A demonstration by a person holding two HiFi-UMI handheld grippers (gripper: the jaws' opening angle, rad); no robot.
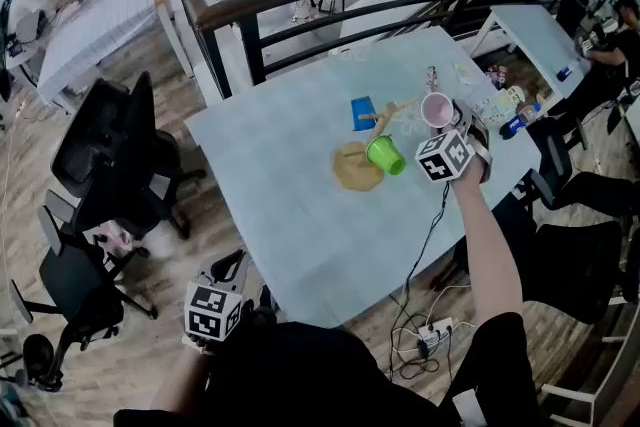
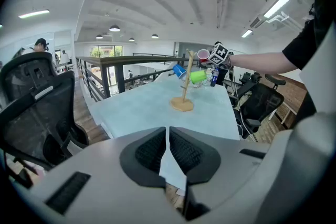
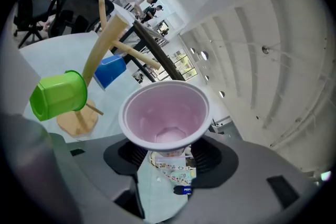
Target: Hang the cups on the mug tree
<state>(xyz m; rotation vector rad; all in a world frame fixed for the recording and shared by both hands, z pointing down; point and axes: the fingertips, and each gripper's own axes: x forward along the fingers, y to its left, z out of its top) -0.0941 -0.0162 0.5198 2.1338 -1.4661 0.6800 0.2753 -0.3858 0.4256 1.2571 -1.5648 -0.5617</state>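
Observation:
A wooden mug tree (image 1: 358,167) stands on the pale blue table (image 1: 290,205). A green cup (image 1: 384,154) and a blue cup (image 1: 363,112) hang on its pegs. My right gripper (image 1: 453,122) is shut on the base of a pink cup (image 1: 437,109), held in the air just right of the tree's top. In the right gripper view the pink cup (image 3: 165,115) opens toward the camera, with the green cup (image 3: 58,95), the blue cup (image 3: 110,71) and the tree's post (image 3: 107,34) to its left. My left gripper (image 1: 215,300) is shut and empty, low by the table's near edge.
Black office chairs (image 1: 110,165) stand left of the table, and another (image 1: 580,190) at its right. Bottles and small clutter (image 1: 505,105) lie on the far right corner. A dark railing (image 1: 330,0) runs behind the table. A power strip (image 1: 430,335) with cables lies on the floor.

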